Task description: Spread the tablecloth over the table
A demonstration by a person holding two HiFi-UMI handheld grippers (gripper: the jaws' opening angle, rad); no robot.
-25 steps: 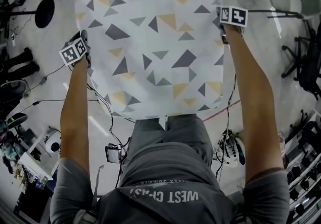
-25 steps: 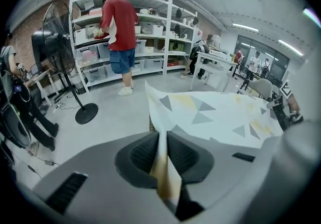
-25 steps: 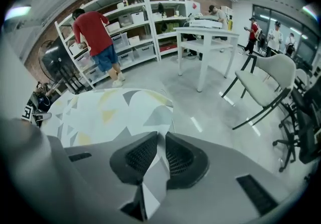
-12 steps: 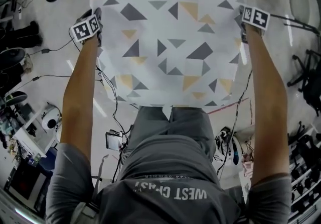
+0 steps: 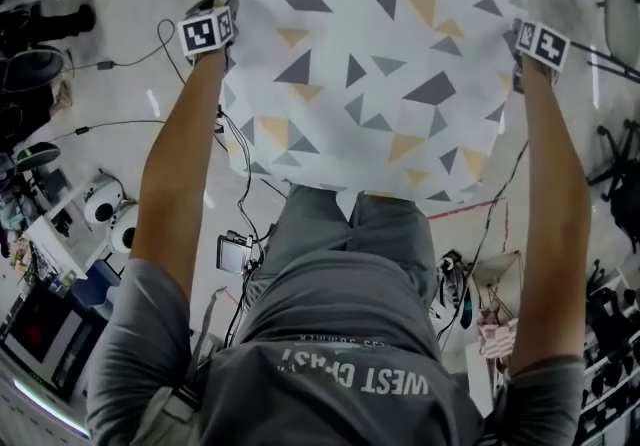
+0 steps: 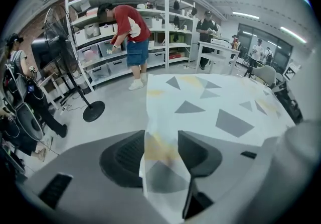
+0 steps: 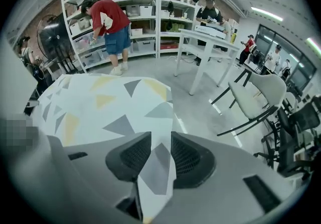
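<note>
The white tablecloth (image 5: 370,64), printed with grey and yellow triangles, lies spread flat in front of me and hangs over the near edge; it hides the table. My left gripper (image 5: 226,34) is at the cloth's left edge and my right gripper (image 5: 522,62) at its right edge. In the left gripper view a fold of tablecloth (image 6: 165,117) runs loosely through the left gripper (image 6: 161,155), whose jaws are opening. The right gripper (image 7: 160,155) is opening too, with a slack fold of tablecloth (image 7: 115,107) between its pads.
A standing fan (image 6: 52,52) with a round base (image 6: 93,111) is off to the left. Shelving (image 6: 165,22) with a person in a red shirt (image 6: 128,29) stands behind. A white table (image 7: 205,42) and chair (image 7: 258,95) are to the right. Cables (image 5: 235,199) trail on the floor.
In the head view both hands and the cloth have shifted up and to the right. The cloth now reaches past the top of the picture.
</note>
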